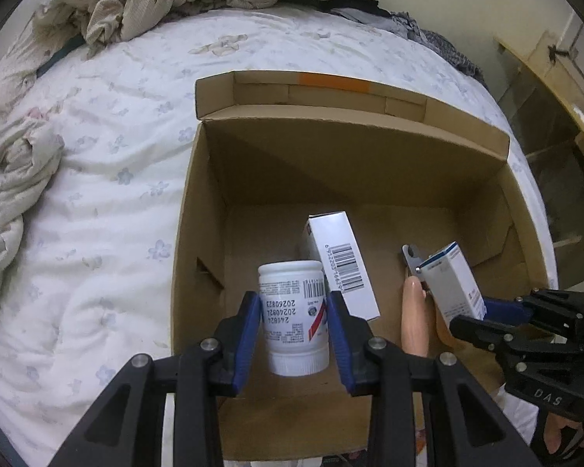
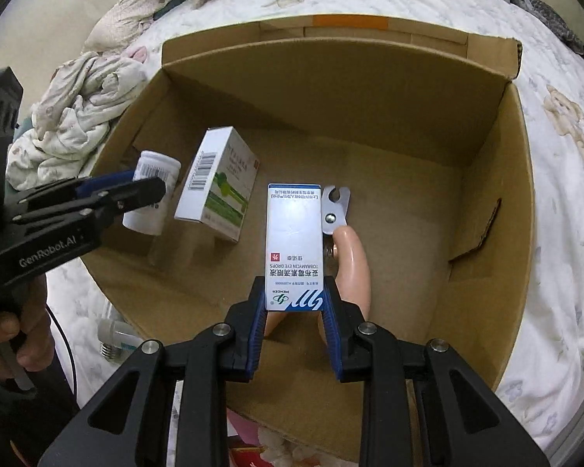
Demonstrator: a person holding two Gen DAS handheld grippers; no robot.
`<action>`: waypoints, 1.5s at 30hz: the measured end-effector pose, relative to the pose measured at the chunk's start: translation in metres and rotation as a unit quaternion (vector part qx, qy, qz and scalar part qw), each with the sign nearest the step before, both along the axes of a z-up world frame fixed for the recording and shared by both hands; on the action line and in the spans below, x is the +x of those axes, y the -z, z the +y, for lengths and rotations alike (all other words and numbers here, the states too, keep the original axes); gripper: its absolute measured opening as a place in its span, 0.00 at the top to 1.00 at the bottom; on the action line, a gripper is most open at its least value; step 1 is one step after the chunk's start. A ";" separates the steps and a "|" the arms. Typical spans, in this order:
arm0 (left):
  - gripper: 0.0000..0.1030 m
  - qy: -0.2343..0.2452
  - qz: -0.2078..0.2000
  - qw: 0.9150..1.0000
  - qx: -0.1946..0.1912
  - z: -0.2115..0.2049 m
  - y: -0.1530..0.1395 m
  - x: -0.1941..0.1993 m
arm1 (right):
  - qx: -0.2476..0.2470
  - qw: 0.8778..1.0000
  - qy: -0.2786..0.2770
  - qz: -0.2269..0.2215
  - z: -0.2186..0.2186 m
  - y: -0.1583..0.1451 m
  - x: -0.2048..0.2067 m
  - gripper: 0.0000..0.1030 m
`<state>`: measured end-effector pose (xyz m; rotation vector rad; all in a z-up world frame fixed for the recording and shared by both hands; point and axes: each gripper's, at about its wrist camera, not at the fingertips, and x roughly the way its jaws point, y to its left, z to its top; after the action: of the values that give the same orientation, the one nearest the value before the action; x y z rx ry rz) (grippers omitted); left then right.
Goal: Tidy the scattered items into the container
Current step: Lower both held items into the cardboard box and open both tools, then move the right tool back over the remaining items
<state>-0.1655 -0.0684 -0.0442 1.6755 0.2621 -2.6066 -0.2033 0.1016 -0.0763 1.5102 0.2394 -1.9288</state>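
Over the box (image 1: pixel 370 148), a bottle (image 1: pixel 294 319) is pinched by the left gripper (image 1: pixel 294 338) and an eye-drop carton (image 2: pixel 295 247) by the right gripper (image 2: pixel 294 334), likely for dropping in. Beneath them, a carton (image 2: pixel 218 183) and clippers (image 2: pixel 344 233) are already inside.

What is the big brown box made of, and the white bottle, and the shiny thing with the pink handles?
The big box looks like plain corrugated cardboard: matte brown, with folded flaps. The white bottle held by the left gripper seems to be smooth plastic with a printed label. The clippers have a grey head that looks like metal, with a rivet, and glossy pink handles, probably plastic or rubber.
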 end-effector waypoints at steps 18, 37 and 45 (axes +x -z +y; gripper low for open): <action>0.39 0.003 0.009 1.000 0.005 -0.010 -0.001 -0.008 | 0.005 0.999 -0.007 0.038 0.001 -0.013 0.008 0.46; 0.39 0.009 0.054 0.998 0.034 -0.022 -0.069 0.033 | -0.047 0.995 0.037 0.075 0.050 -0.086 0.042 0.46; 0.39 0.029 0.051 0.997 0.043 -0.003 -0.099 0.085 | -0.044 0.996 0.055 0.047 0.072 -0.093 0.076 0.46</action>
<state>-0.0809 -0.0709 0.0546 1.5997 0.3394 -2.7655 -0.1268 0.1738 0.0171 1.4024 0.1127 -2.0715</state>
